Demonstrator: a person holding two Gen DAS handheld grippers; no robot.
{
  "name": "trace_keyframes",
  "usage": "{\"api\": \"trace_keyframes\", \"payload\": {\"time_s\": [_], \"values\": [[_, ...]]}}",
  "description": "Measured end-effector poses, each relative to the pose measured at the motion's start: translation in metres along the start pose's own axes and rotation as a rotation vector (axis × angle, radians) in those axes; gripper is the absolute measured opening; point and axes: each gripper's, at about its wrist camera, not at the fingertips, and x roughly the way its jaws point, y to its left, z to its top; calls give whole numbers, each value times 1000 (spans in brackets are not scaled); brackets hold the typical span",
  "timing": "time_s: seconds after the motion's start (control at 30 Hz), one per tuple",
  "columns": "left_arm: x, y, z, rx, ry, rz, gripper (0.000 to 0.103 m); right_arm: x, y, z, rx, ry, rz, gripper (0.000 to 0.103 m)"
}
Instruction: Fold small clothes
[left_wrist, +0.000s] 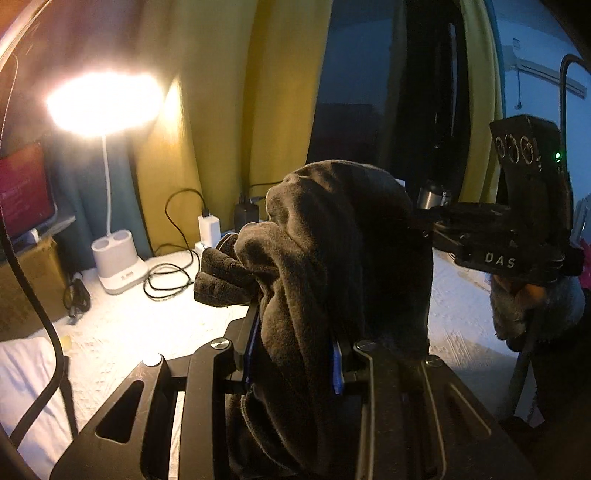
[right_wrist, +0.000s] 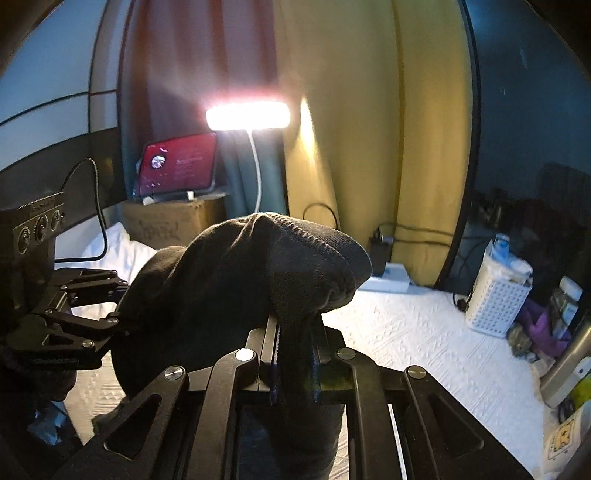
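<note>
Black jaws of the left gripper (left_wrist: 295, 354) clamp a bunched dark fleece garment (left_wrist: 332, 258); the right gripper (right_wrist: 295, 354) pinches its other end. Folds hide all fingertips. It hangs above the white bedspread (right_wrist: 424, 332), stretched crosswise between them, its shape unreadable.

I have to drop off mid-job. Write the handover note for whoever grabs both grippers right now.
Left gripper: shut on a bunched edge of the dark fleece garment, which is raised off the white bedcover.
Right gripper: shut on another edge of the same garment, beside the left one.
Done: garment picked up, hanging between both grippers. No finished fold is visible.
Left: spread it flat on the bedcover, fold it, set it down. Mind the desk lamp and black cable at the back.
</note>
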Motion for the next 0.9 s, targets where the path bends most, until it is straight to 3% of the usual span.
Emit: {"api": "trace_keyframes", "payload": {"time_s": [0.5, 0.9], "values": [[-74, -12, 12, 60, -137, 26, 28, -75, 52, 29, -94, -149, -9, 13], [-150, -3, 20, 81, -251, 129, 28, -119, 102, 57, -189, -263, 59, 13]]}}
